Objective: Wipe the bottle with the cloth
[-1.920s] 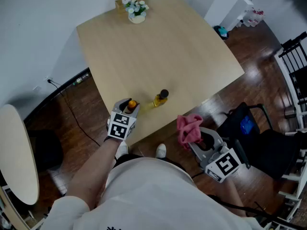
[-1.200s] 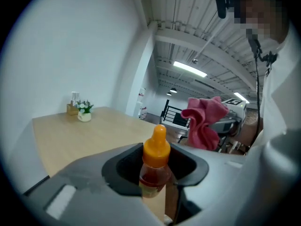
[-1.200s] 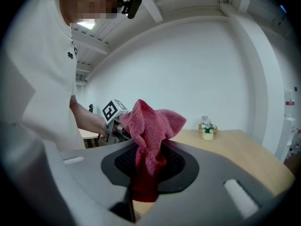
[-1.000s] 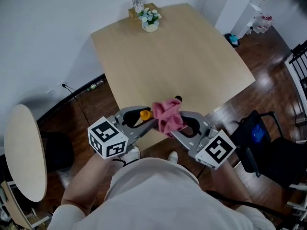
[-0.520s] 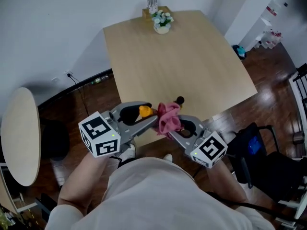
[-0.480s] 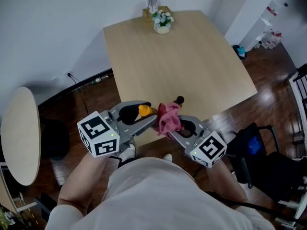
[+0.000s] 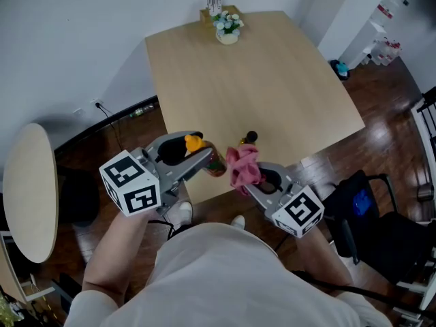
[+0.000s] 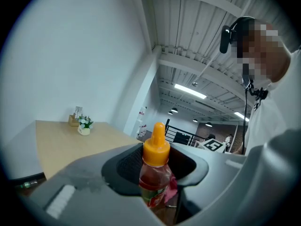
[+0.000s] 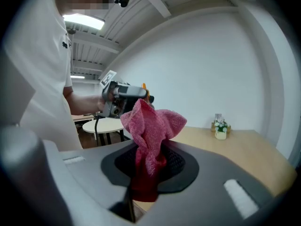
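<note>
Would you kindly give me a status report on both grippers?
Left gripper shut on orange-capped clear plastic bottle. Right gripper shut on crumpled pink cloth, close beside bottle. Nothing between them.

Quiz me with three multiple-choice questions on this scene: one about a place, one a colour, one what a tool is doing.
1. Where does the flower pot stand? A) at the far end of the table B) on the floor C) on the round side table
2. What colour is the cap of the bottle in the left tool? A) black B) orange C) green
3. What is the right tool doing? A) open, empty B) shut on the pink cloth C) shut on a spoon
Answers: 1 A, it sits by the far edge; 2 B, the left gripper view shows orange; 3 B, its jaws pinch the cloth.
</note>
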Available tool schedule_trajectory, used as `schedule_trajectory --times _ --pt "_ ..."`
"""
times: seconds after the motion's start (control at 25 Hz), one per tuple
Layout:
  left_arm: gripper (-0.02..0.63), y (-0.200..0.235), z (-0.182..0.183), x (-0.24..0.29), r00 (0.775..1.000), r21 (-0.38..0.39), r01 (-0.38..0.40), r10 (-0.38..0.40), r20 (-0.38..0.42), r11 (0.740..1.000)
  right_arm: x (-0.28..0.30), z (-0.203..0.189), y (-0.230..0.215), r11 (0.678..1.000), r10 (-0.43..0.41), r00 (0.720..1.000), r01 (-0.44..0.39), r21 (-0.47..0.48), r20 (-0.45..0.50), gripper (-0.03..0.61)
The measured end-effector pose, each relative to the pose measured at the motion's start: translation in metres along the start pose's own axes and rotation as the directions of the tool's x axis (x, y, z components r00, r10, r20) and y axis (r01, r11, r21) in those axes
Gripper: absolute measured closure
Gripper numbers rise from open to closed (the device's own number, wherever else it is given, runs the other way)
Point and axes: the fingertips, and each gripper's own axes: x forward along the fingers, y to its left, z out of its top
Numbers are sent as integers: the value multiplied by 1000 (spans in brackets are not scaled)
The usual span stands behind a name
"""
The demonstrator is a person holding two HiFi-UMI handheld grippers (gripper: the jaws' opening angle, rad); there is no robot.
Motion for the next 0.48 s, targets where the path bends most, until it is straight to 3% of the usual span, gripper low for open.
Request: schedule_trajectory --times 0.2,0.28,0.48 --pt "449 8 -8 9 1000 -11 -17 16 -25 1000 0 57 24 990 54 995 -43 -134 78 489" --pt "449 6 -8 12 1000 -12 -8 7 -25 1000 4 54 34 986 62 997 -56 -154 38 489" --pt "449 -1 -1 10 1000 -20 12 -12 -4 1000 21 22 39 995 43 999 -43 -88 4 489"
